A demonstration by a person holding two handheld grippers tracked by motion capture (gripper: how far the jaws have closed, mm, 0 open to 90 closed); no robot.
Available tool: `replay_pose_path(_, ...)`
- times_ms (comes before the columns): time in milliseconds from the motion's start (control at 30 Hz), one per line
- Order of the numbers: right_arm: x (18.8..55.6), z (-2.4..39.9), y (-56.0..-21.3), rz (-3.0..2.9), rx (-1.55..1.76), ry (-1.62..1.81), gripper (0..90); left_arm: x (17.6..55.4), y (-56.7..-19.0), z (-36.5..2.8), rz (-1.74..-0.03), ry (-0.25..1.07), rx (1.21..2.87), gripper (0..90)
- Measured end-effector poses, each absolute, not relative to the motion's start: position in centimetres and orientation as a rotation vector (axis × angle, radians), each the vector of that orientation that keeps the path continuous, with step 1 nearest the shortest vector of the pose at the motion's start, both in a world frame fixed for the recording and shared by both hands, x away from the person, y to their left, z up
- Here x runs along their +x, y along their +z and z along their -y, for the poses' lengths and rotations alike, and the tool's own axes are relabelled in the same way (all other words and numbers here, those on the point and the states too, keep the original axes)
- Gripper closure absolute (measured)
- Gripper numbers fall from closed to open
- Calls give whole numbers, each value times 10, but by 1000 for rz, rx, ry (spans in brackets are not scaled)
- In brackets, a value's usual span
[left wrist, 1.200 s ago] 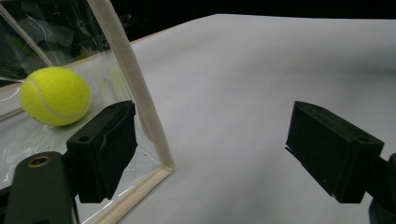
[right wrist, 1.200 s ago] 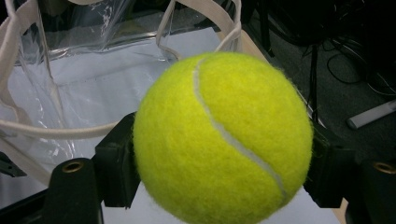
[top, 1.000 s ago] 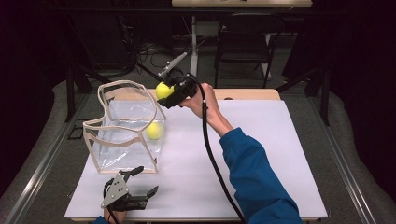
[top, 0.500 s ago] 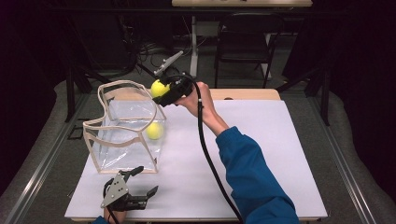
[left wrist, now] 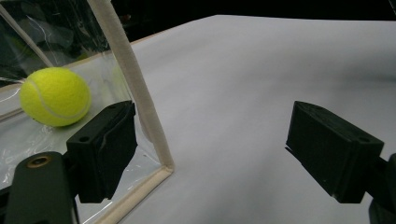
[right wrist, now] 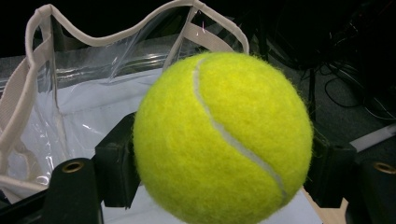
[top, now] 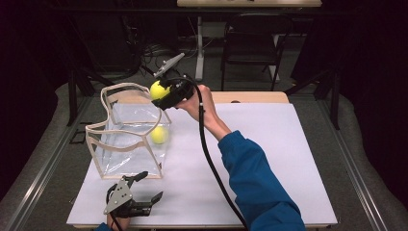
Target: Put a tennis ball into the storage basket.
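Note:
A clear plastic bag (top: pixel 126 139) with cream trim stands open on the white table (top: pixel 279 159). One yellow tennis ball (top: pixel 159 134) lies inside it on the right; the left gripper view shows this ball (left wrist: pixel 55 96) behind the bag's corner seam (left wrist: pixel 140 93). My right gripper (top: pixel 161 94) is shut on a second tennis ball (top: pixel 158 89) and holds it over the bag's back right rim. That ball (right wrist: pixel 223 137) sits between both jaws in the right gripper view. My left gripper (top: pixel 146 190) rests open near the table's front edge, just in front of the bag.
A black cable (top: pixel 211 163) trails from the right gripper along the blue sleeve (top: pixel 255 183). A wooden table edge (top: pixel 255 97) borders the white surface at the back. A dark chair (top: pixel 250 48) stands beyond it.
The right gripper has carried its tennis ball a little to the left and up, over the bag's back rim. The left gripper and the ball in the bag stay put.

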State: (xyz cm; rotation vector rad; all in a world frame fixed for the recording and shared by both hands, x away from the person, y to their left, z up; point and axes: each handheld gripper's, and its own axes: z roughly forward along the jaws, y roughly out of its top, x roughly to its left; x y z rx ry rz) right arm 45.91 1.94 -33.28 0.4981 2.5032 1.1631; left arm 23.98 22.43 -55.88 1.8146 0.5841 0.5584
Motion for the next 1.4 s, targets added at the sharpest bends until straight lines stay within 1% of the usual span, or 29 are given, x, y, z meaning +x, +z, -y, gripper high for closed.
replay_pose_path(733, 454, -36, -333, -2487, 474, 1250, 260, 240, -558, -225, -581, 552, 1817, 159)
replay_pose_path(1400, 450, -54, -342, -2512, 432, 1259, 260, 240, -558, -225, -579, 554, 1817, 159)
